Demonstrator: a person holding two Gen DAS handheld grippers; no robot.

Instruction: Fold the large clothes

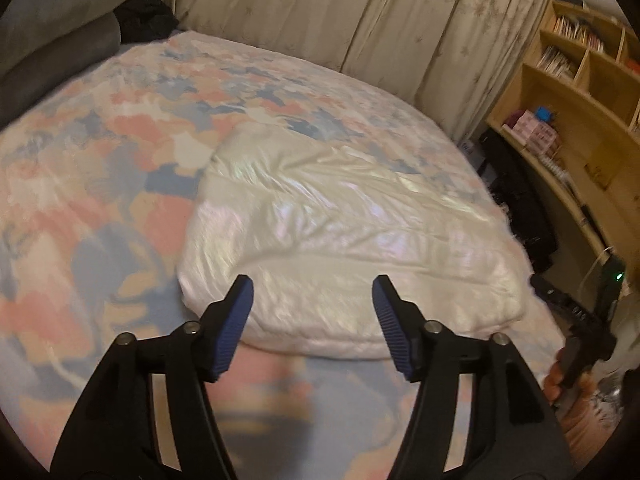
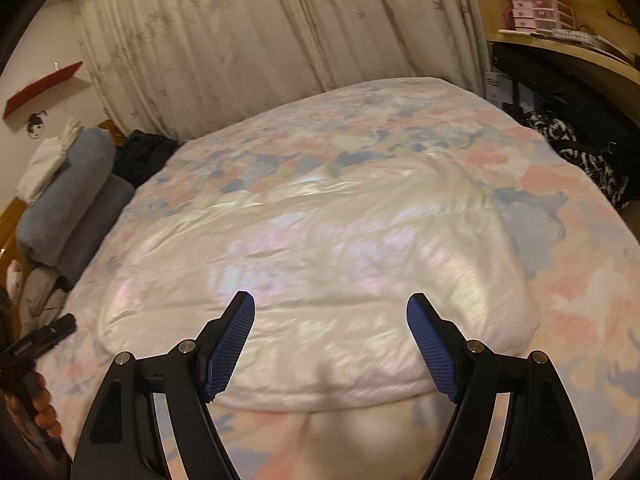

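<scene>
A large shiny white padded garment lies folded in a thick rectangle on the flower-patterned bed. It also shows in the right wrist view on the same bed. My left gripper is open and empty, above the garment's near edge. My right gripper is open and empty, also above the near edge. The right gripper shows at the right edge of the left wrist view; the left one shows at the left edge of the right wrist view.
Pale curtains hang behind the bed. Grey folded bedding and dark clothes lie at the head end. A wooden shelf unit and black bags stand to the right of the bed.
</scene>
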